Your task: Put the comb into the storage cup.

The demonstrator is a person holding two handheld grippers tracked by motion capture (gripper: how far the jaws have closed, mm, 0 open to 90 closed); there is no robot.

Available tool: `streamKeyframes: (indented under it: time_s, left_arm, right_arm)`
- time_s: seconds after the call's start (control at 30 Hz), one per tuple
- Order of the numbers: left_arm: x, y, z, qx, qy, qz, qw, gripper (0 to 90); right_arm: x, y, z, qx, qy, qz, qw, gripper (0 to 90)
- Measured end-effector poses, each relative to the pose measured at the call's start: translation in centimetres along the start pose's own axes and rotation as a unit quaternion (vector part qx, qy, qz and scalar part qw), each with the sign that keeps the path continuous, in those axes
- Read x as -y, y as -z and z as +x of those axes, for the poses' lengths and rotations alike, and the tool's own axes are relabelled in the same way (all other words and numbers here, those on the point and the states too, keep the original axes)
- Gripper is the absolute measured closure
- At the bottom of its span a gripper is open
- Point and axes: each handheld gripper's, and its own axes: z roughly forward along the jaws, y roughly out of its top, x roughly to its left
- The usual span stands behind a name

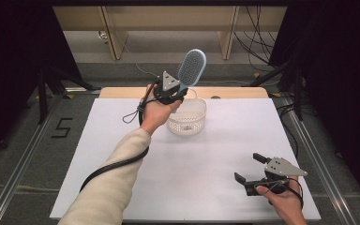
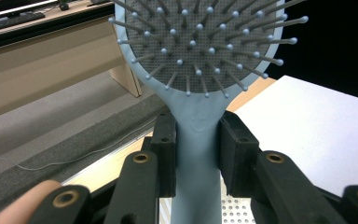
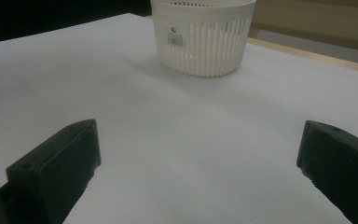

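Note:
A light blue hairbrush [image 1: 191,67] with a grey bristle pad stands upright in the air, head up, above the white slatted basket [image 1: 187,117]. My left gripper [image 1: 176,96] is shut on its handle. In the left gripper view both black pads press the brush handle [image 2: 196,140] from either side, just under the bristle head. Near the table's front right corner my right gripper [image 1: 248,168] rests low over the white surface, its jaws wide apart with nothing between them. In the right gripper view the basket [image 3: 203,37] stands ahead, beyond the gripper [image 3: 198,154].
A white board [image 1: 122,154] covers the table; a wooden strip [image 1: 122,92] shows along its far edge. Cables trail from both grippers. Black stands and cables sit on the floor at both sides, and wooden furniture legs stand beyond the table.

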Motion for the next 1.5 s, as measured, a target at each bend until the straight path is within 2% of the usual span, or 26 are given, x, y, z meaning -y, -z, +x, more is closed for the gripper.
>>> streamKeyframes:
  time_s: [1.5]
  left_arm:
    - [0.5,-1.2,0.1,0.0,-0.001,0.004,1.0,69.8]
  right_arm:
    - [0.0,0.0,0.0,0.0,0.0,-0.002,1.0,0.2]
